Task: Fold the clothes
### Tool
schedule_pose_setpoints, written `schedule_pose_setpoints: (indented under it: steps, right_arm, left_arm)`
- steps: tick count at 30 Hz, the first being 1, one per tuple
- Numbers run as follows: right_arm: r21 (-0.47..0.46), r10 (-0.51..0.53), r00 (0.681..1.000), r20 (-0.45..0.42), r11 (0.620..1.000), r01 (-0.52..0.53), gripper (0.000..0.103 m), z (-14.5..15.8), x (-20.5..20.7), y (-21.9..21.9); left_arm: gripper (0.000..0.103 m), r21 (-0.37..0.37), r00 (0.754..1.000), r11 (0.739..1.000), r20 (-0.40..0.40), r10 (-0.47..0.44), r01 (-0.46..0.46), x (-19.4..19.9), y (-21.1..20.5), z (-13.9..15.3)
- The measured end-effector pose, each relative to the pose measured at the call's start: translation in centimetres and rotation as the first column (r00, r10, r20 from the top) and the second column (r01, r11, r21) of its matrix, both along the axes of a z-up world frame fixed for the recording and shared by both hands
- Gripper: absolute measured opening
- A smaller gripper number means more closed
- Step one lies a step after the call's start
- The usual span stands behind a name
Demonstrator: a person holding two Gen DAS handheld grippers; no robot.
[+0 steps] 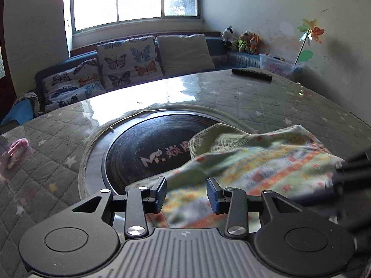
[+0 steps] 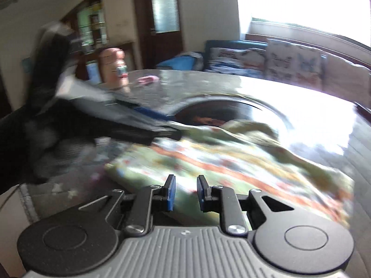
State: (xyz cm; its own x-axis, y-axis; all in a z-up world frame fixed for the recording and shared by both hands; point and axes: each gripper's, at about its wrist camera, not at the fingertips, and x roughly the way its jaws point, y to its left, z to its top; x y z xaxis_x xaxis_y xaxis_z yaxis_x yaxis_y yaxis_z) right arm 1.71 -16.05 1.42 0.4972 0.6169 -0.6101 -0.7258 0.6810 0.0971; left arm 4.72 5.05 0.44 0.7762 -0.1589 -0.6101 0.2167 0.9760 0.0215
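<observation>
both tongs, left and right, agape, low over garment.

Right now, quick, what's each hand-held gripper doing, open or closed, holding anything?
Left hand-held gripper: open, empty, over the patterned garment.
Right hand-held gripper: open, narrower gap, holding nothing.

A table covered with a grey quilted, star-printed cloth under a glossy clear sheet carries everything. A round dark plate with pale lettering sits in its middle, and a patterned green and orange garment lies rumpled partly over it. A pink item lies near the left edge and a dark remote control at the far side.
</observation>
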Motion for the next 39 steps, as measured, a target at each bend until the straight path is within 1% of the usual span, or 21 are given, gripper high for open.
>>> schedule_pose_setpoints:
  steps: [3, 7, 10, 12, 16, 17, 18, 19, 20, 22, 24, 27, 31, 32, 34, 36, 38, 39]
  right_arm:
    - [-0.007, -0.06, 0.998, 0.0, 0.998, 0.06, 0.019, -0.3, 0.0, -2.1]
    - [-0.005, -0.154, 0.988, -0.017, 0.988, 0.154, 0.019, -1.0, 1.0, -5.2]
    - [-0.009, -0.237, 0.971, -0.023, 0.972, 0.237, 0.018, -1.5, 1.1, -7.5]
    - [-0.012, -0.291, 0.956, -0.026, 0.957, 0.291, 0.02, -1.9, 1.2, -9.0]
    - [-0.013, -0.359, 0.932, -0.045, 0.933, 0.359, 0.017, -1.7, 1.7, -11.5]
    - [-0.017, -0.361, 0.932, -0.034, 0.932, 0.361, 0.018, -1.5, 1.8, -11.5]
    - [-0.021, -0.36, 0.933, -0.001, 0.933, 0.36, 0.018, -1.2, 1.9, -11.2]
    - [-0.02, -0.358, 0.934, 0.015, 0.934, 0.358, 0.019, -0.9, 2.0, -11.1]
    - [-0.003, -0.341, 0.94, 0.021, 0.94, 0.341, 0.019, -0.7, 2.4, -10.5]
    - [0.025, -0.304, 0.953, 0.003, 0.953, 0.303, 0.019, -0.4, 2.8, -9.5]
    - [0.027, -0.271, 0.962, -0.011, 0.962, 0.271, 0.02, -0.9, 3.4, -8.0]
    - [0.008, -0.268, 0.963, -0.036, 0.963, 0.269, 0.02, -2.0, 4.1, -7.2]
    - [0.011, -0.326, 0.943, -0.064, 0.945, 0.327, 0.02, -2.4, 5.2, -8.9]
    - [0.01, -0.332, 0.941, -0.061, 0.943, 0.333, 0.02, -2.2, 5.3, -9.1]
    - [0.004, -0.339, 0.94, -0.033, 0.941, 0.339, 0.021, -1.6, 5.6, -9.6]
    - [0.007, -0.337, 0.941, -0.016, 0.941, 0.337, 0.021, -1.2, 6.4, -9.3]
    - [0.017, -0.333, 0.943, -0.017, 0.943, 0.334, 0.021, -1.0, 7.5, -8.9]
    - [0.021, -0.331, 0.943, -0.019, 0.943, 0.332, 0.021, -1.0, 8.1, -8.7]
  left_arm:
    - [0.041, 0.016, 1.0, 1.0, 0.018, 0.001, -0.001, -2.0, -0.6, -0.8]
    - [0.041, 0.006, 1.0, 1.0, -0.001, 0.029, -0.029, -3.0, -0.4, -1.9]
    - [0.042, 0.003, 0.998, 0.998, -0.002, 0.056, -0.056, -3.1, 0.2, -2.1]
    - [0.043, -0.011, 0.998, 0.998, -0.006, 0.069, -0.069, -3.2, 0.7, -2.2]
    - [0.043, -0.038, 0.997, 0.996, -0.012, 0.081, -0.082, -3.2, 1.2, -2.3]
    - [0.043, -0.035, 0.996, 0.996, -0.012, 0.084, -0.084, -3.1, 1.2, -2.2]
    - [0.042, -0.031, 0.996, 0.996, -0.01, 0.087, -0.087, -3.1, 1.1, -2.1]
    - [0.042, -0.029, 0.996, 0.996, -0.006, 0.087, -0.087, -3.0, 1.0, -1.9]
    - [0.041, -0.028, 0.996, 0.996, -0.001, 0.087, -0.087, -2.9, 1.0, -1.8]
    - [0.041, -0.032, 0.996, 0.996, 0.004, 0.087, -0.087, -2.5, 0.9, -1.5]
    - [0.041, -0.029, 0.996, 0.996, 0.002, 0.089, -0.089, -1.9, 0.8, -1.4]
    - [0.042, -0.012, 0.995, 0.995, -0.017, 0.097, -0.098, -1.2, 0.9, -1.8]
    - [0.049, 0.0, 0.992, 0.993, -0.028, 0.121, -0.121, -0.2, 1.8, -2.0]
    - [0.049, 0.002, 0.992, 0.992, -0.028, 0.127, -0.127, 0.1, 1.9, -2.0]
    - [0.054, 0.008, 0.99, 0.99, -0.029, 0.139, -0.138, 0.8, 2.0, -1.9]
    - [0.056, 0.014, 0.989, 0.989, -0.027, 0.149, -0.148, 1.5, 1.9, -1.8]
    - [0.062, 0.03, 0.987, 0.987, -0.023, 0.16, -0.159, 2.2, 1.7, -1.8]
    - [0.069, 0.039, 0.986, 0.986, -0.021, 0.165, -0.164, 2.5, 1.5, -1.8]
